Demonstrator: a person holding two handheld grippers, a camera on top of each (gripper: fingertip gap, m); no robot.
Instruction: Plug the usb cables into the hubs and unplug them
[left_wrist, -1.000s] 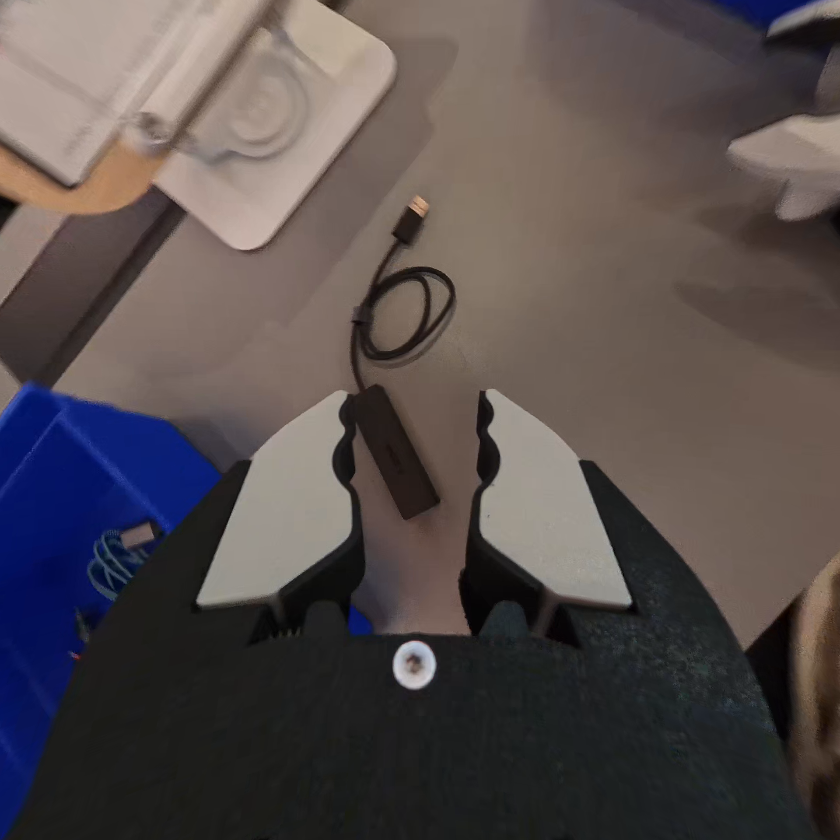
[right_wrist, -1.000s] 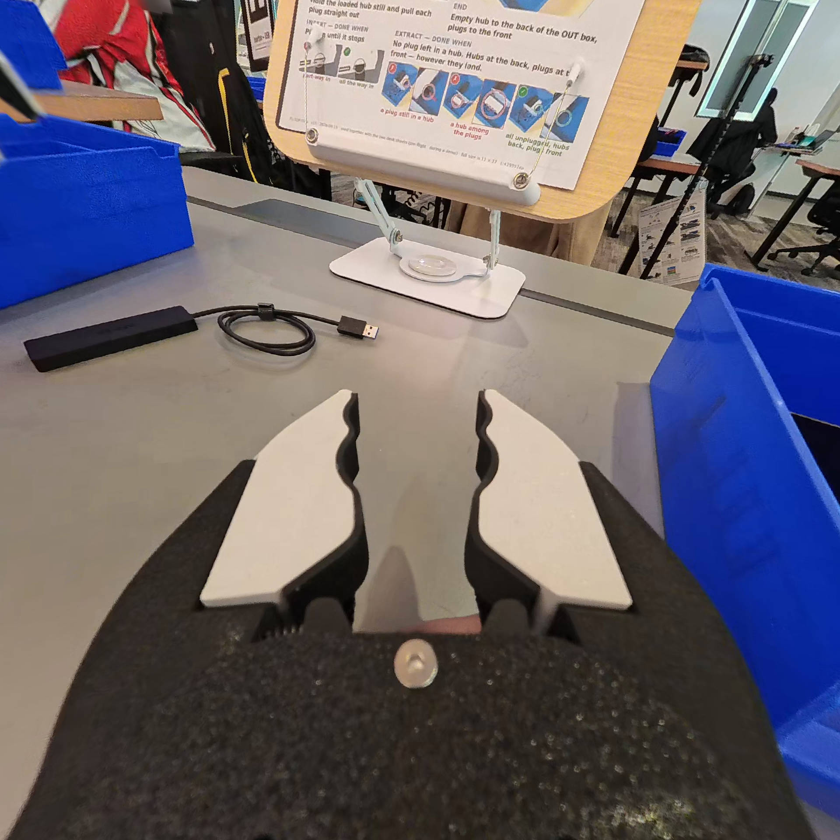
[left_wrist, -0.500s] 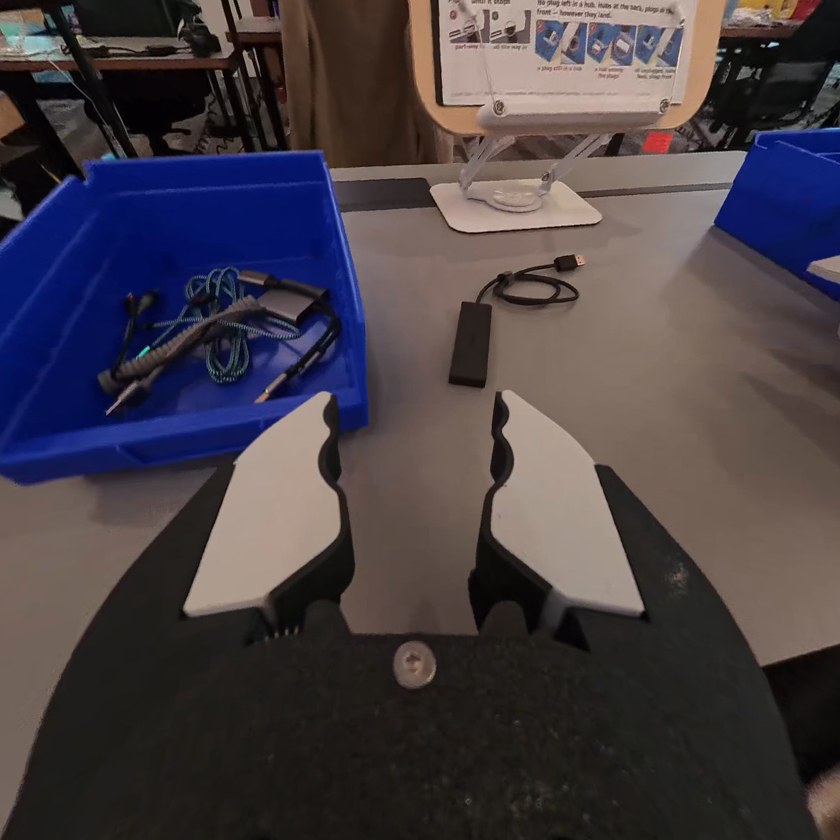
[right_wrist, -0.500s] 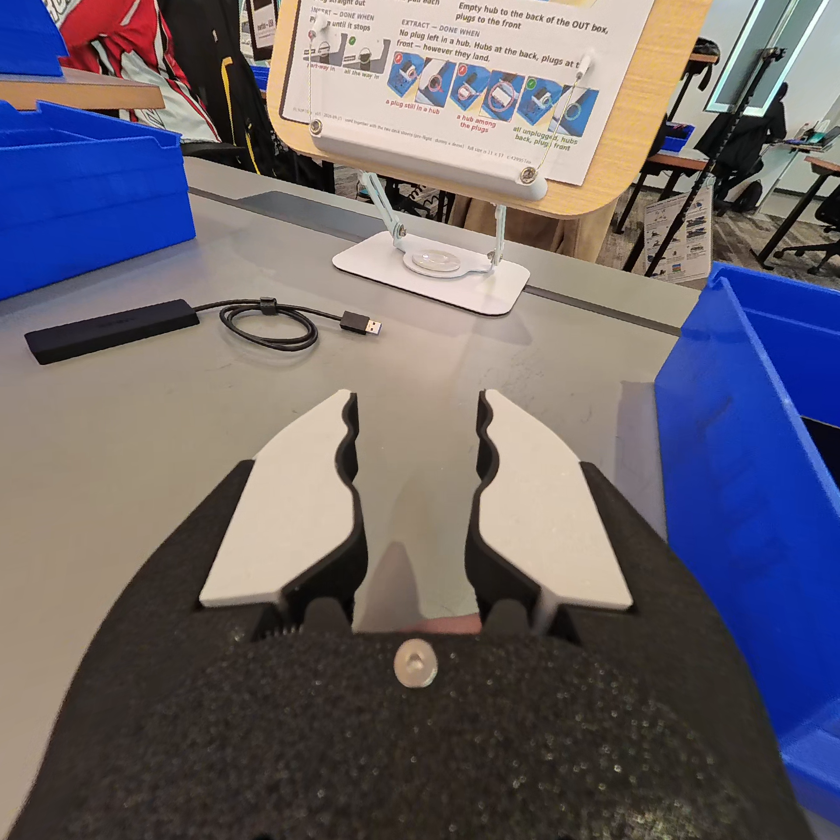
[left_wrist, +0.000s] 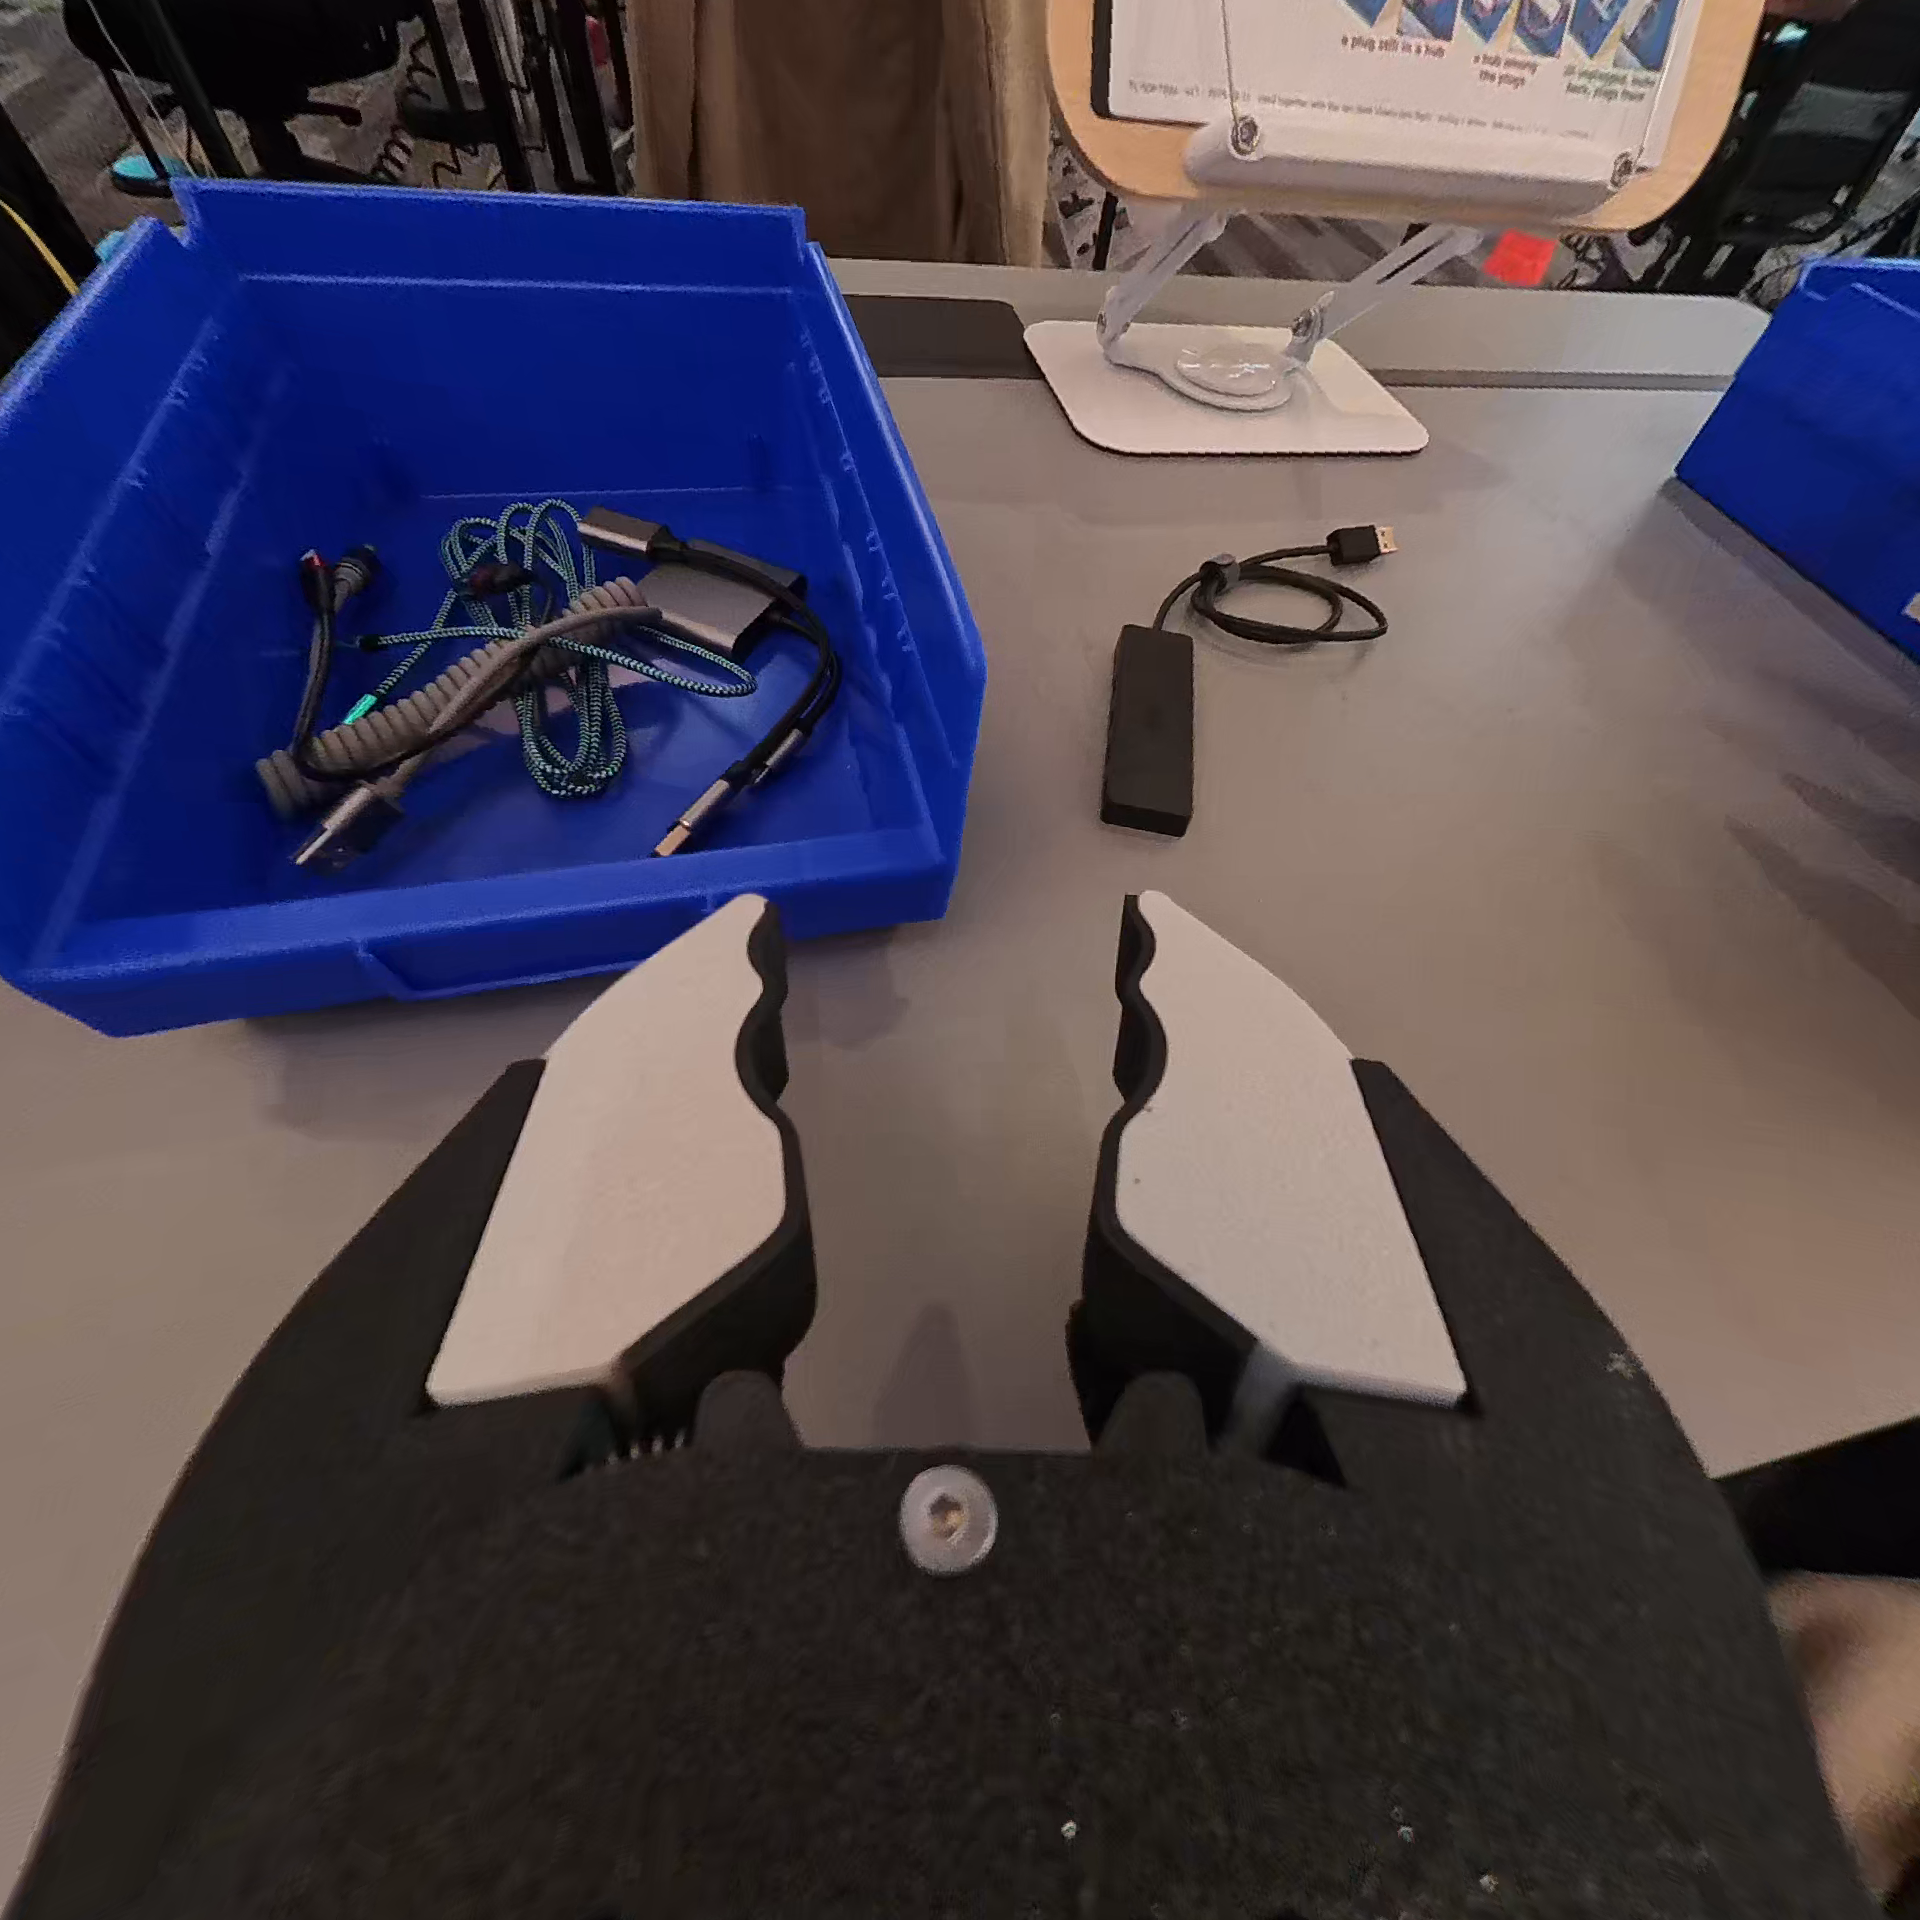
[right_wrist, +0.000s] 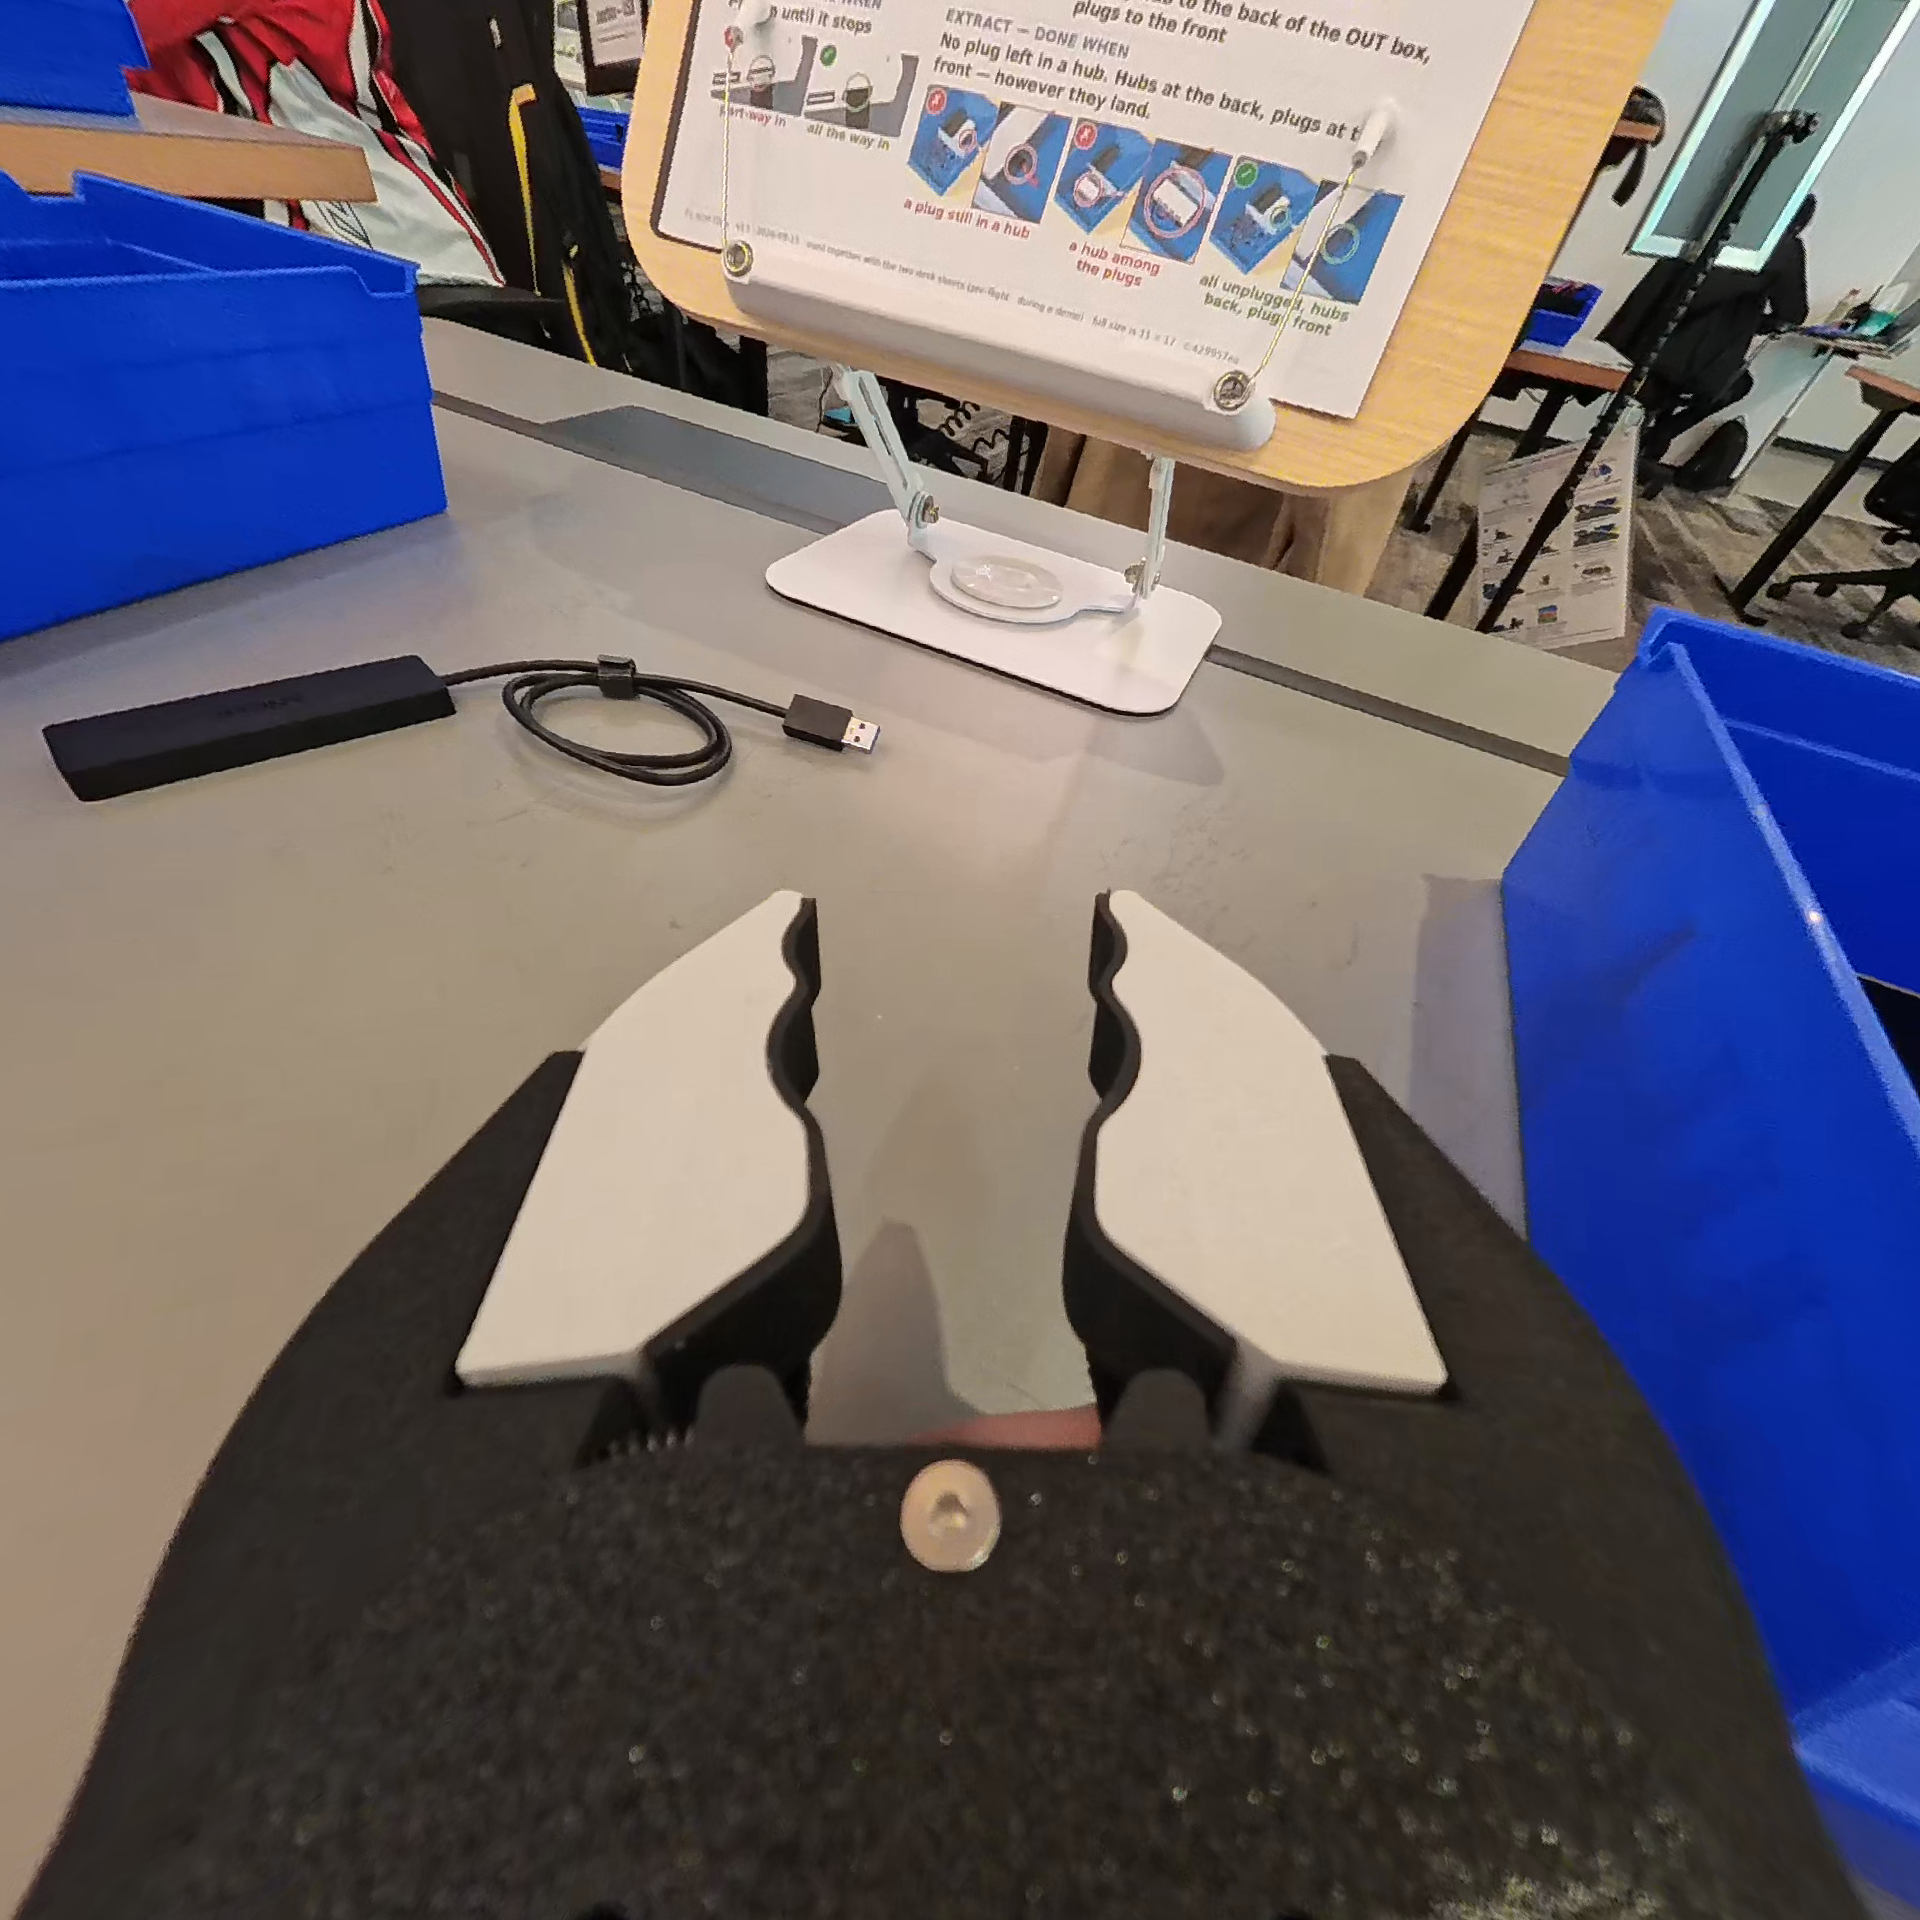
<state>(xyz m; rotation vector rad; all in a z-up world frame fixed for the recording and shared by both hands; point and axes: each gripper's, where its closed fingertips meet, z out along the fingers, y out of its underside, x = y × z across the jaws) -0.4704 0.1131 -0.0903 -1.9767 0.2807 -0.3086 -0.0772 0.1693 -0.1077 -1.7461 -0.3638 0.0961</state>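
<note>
The left gripper (left_wrist: 945, 914) fills the lower half of the left wrist view, its two grey fingers spread wide with only bare grey table (left_wrist: 1455, 1039) showing in the gap, so it is open and holds nothing; it hangs above the near part of the table, tilted down and forward. Above and a little right of its fingertips, in the middle of the frame, lies the black USB hub (left_wrist: 1146, 727), flat and lengthwise away from the camera, well apart from the fingers. From the hub's far end its black cable (left_wrist: 1288, 608) runs into a tied loop and ends in a plug (left_wrist: 1359, 541) pointing toward the right of the frame, unplugged. At upper left, just beside the hub, stands a blue bin (left_wrist: 904, 582) holding a tangle of USB cables (left_wrist: 551, 665), braided teal, coiled grey and black. The right gripper (right_wrist: 954, 904) sits low in the right wrist view, likewise parted and empty, held close over the table and nearly level. The hub (right_wrist: 249, 722) lies at middle left of that frame, far from the fingertips, its looped cable trailing right. A second blue bin (right_wrist: 1704, 1143) stands close at the right edge, and a stand with an instruction sheet (right_wrist: 1039, 208) occupies the upper centre.
</note>
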